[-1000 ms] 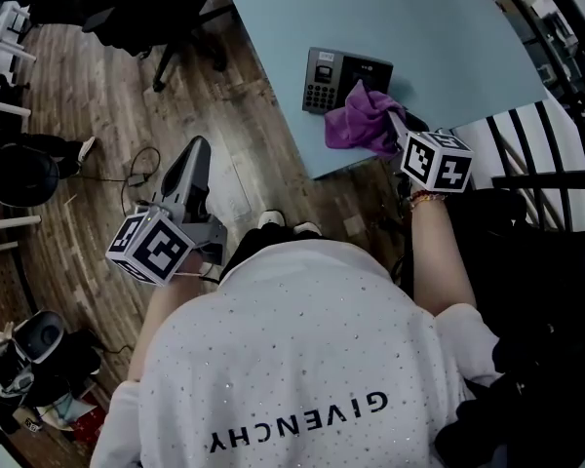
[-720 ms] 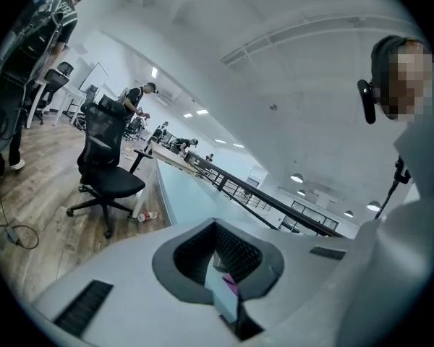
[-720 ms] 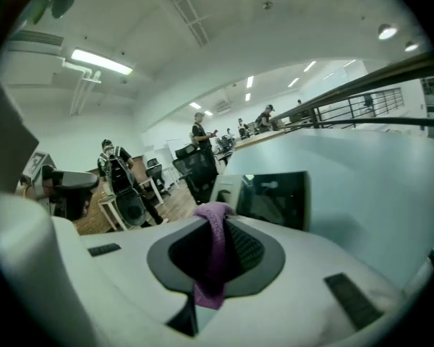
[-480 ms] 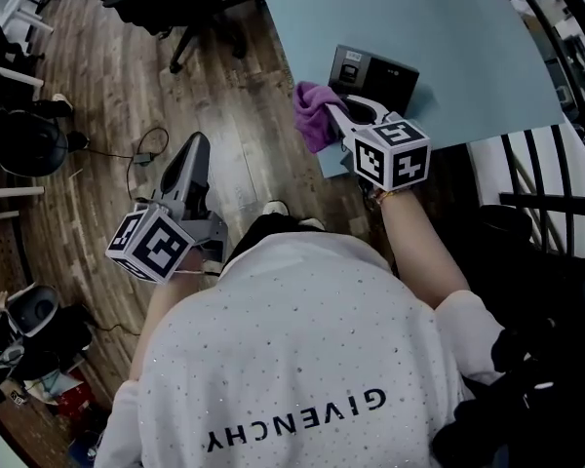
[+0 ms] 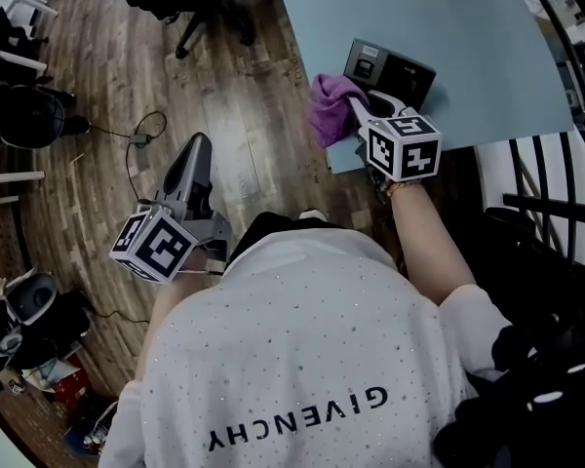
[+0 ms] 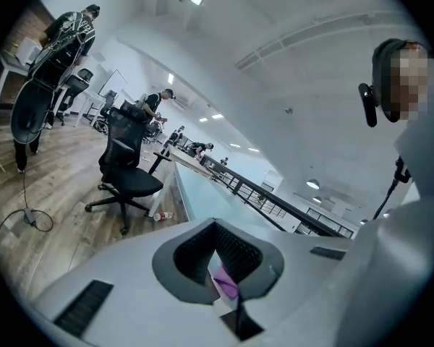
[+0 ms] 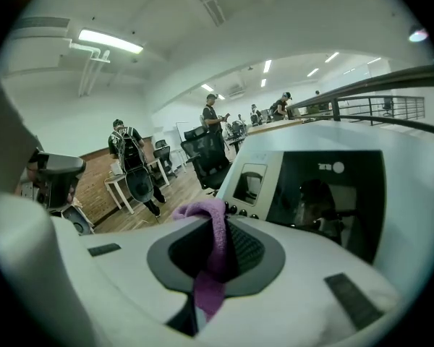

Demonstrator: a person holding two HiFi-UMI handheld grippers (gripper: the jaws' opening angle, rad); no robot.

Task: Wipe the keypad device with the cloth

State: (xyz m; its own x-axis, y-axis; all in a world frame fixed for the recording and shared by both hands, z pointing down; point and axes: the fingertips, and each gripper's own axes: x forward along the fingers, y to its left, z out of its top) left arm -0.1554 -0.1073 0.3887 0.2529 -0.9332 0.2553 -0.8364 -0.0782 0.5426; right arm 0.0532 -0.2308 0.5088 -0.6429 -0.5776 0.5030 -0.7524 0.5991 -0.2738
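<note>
**Cloth in the right claw, at the keypad's edge**

Your right claw [image 5: 356,107] is clamped on a fold of the purple cloth [image 5: 329,105]; the rest bunches loosely ahead of the tips. The keypad device [image 5: 392,66] lies flat near the corner of the bench [image 5: 458,18], at about 1 o'clock from you, and the cloth sits at its 9 o'clock side. I cannot tell whether the two are touching.

Your left claw [image 5: 197,156] hangs over the wooden floor [image 5: 107,86] at about 10 o'clock, well clear of the bench. Its jaws are drawn together, and a thin purple sliver shows at the seam that I cannot identify.

The cloth looks soft, light and limp, so it will likely drag and fold rather than push. Keep hold near its middle so that a pad of it leads. The device looks like a stiff, light box with a glossy face, and it may slide on the smooth bench. If you steady it, take it by a side edge, not by the keys or screen.
</note>
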